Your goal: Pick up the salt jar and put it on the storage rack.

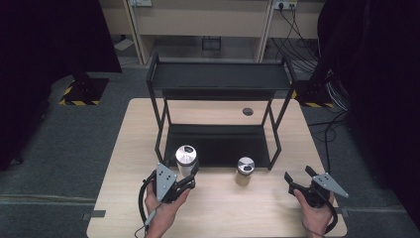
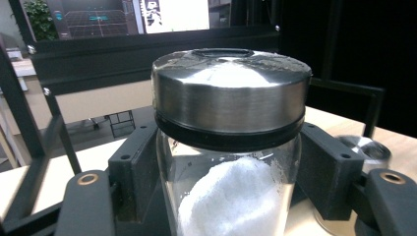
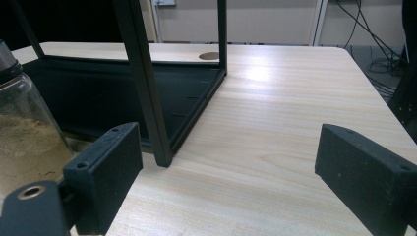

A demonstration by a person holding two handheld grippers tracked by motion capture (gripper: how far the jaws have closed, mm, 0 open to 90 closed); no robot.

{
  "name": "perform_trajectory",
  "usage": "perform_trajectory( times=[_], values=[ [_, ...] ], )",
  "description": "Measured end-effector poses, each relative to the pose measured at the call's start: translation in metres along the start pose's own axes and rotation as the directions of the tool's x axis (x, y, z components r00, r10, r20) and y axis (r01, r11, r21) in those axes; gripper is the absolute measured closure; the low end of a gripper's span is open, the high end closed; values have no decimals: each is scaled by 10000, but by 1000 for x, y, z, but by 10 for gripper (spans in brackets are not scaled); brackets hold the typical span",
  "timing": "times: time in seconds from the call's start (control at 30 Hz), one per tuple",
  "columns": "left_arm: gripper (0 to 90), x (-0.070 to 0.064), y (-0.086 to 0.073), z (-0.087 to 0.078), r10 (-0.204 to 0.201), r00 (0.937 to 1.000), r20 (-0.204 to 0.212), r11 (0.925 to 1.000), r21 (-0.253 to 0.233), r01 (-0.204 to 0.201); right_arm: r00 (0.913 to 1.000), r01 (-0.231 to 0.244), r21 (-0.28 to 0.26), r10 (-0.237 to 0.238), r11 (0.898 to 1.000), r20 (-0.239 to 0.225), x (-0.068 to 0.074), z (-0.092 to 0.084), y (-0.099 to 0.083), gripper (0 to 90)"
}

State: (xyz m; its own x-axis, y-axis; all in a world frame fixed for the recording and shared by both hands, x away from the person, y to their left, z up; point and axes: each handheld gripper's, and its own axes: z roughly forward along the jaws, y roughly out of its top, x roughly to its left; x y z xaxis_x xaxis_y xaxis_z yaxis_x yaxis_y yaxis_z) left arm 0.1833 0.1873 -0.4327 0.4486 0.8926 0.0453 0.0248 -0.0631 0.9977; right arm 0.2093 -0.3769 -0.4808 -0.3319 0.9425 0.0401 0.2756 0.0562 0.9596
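Just in front of the black rack [image 1: 218, 114], the left tongs [image 1: 190, 173] are clamped around the salt jar [image 1: 185, 159] below its steel lid — probably headed for a shelf. Right tongs [image 1: 299, 174] sit wide open and empty on the desk [image 1: 267, 198], second jar [image 1: 245, 168] nearby.

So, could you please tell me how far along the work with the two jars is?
Nothing is on the black rack yet. In hand: the left claw is shut on the jar of white powder. Left: placing it, presumably on the rack, then the second jar, which stands on the table. The right claw is open.
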Motion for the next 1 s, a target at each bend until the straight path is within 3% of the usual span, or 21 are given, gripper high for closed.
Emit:
perform_trajectory(
  times=[0.1, 0.23, 0.53, 1.0],
  values=[
    [303, 2, 8, 2, -10, 10000, -83, 10000, -53, 10, 10000, -42, -25, 42, 10000, 2, 0, 0, 0, 108],
    [303, 9, 33, 7, 2, 9998, -189, 9999, -108, -4, 9999, -106, -29, 106, 9999, 26, -2, 0, -1, 108],
    [303, 18, 73, 14, 333, 9986, -415, 9992, -225, -342, 9999, -150, -41, 150, 9999, 11, -3, 0, -1, 109],
    [303, 25, 109, 25, 468, 9982, -375, 9983, -333, -480, 9998, -184, -36, 184, 9998, -11, -4, 0, -1, 109]
  ],
)
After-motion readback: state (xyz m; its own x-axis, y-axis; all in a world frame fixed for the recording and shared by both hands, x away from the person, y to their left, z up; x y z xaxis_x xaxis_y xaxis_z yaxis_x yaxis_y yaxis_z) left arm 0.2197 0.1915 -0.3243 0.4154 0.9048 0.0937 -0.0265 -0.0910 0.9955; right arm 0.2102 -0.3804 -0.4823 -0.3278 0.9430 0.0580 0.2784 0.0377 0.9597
